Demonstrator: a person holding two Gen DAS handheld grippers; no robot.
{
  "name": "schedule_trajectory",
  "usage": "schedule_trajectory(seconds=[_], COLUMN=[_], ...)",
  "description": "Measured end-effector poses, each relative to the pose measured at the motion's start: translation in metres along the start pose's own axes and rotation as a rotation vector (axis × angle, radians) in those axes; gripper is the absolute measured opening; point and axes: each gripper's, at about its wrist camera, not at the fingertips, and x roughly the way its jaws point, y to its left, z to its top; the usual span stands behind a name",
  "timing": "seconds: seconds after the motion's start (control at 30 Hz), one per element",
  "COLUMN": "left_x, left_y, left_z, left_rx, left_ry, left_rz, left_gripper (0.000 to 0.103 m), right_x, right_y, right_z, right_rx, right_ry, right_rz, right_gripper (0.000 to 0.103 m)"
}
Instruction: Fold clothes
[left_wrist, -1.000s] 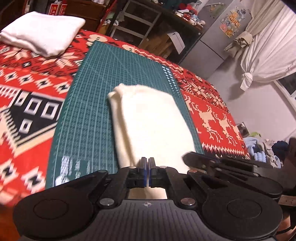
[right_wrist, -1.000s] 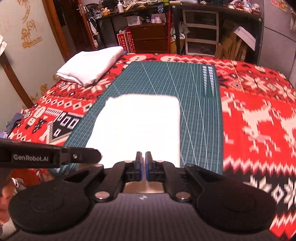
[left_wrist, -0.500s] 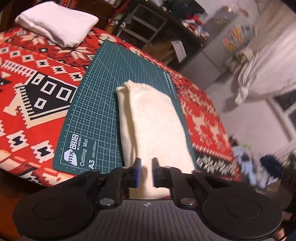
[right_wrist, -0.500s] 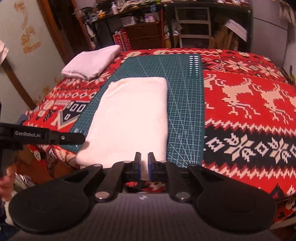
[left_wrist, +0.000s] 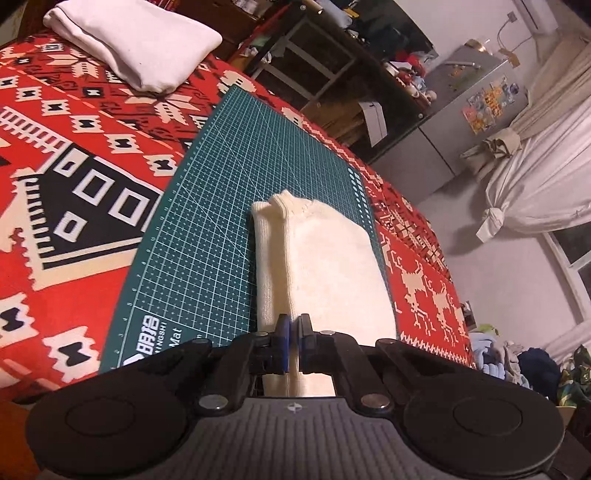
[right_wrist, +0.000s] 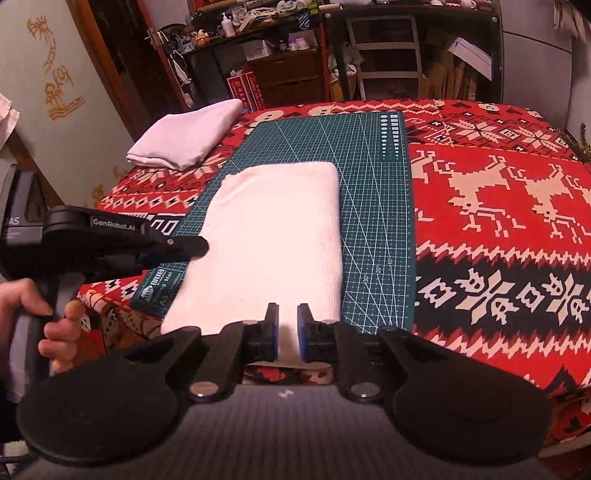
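Red patterned cloth (right_wrist: 498, 258) covered your table, with a green cutting mat (right_wrist: 373, 206) on it. Your folded cream sweater (right_wrist: 273, 236) lay lengthwise on the mat, at frame centre. Your left gripper (left_wrist: 291, 341) had just closed to a sliver at its near edge; your right gripper (right_wrist: 287, 334) had been opening, jaws slightly apart, pinching nothing. Another folded white garment (right_wrist: 188, 138) sat upper left.

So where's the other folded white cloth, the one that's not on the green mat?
In both views the white folded cloth lies at the far left corner of the red patterned blanket, just beyond the green cutting mat, apart from the cream sweater.
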Motion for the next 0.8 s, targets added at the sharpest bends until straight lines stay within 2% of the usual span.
schedule_trajectory(seconds=[0.23,0.27,0.43,0.5,0.6,0.8], left_x=[-0.002,-0.002,-0.003,-0.003,-0.003,-0.003], left_y=[0.01,0.011,0.014,0.014,0.017,0.021], left_z=[-0.002,-0.002,0.0,0.001,0.002,0.001], left_rx=[-0.041,-0.046,-0.047,-0.038,-0.043,-0.043], left_ry=[0.008,0.01,0.021,0.026,0.034,0.039], left_rz=[-0.028,-0.032,-0.044,-0.034,-0.042,-0.055], left_gripper=[0.005,0.005,0.005,0.005,0.005,0.005], right_x=[0.015,0.02,0.058,0.072,0.083,0.065], right_y=[0.016,0.023,0.062,0.075,0.089,0.1], right_z=[0.01,0.015,0.038,0.044,0.043,0.02], right_rx=[-0.017,-0.035,-0.165,-0.198,-0.264,-0.324], right_ry=[-0.008,-0.011,-0.001,0.025,0.068,0.155], right_rz=[0.02,0.023,0.058,0.061,0.018,0.017], right_gripper=[0.011,0.007,0.007,0.007,0.006,0.006])
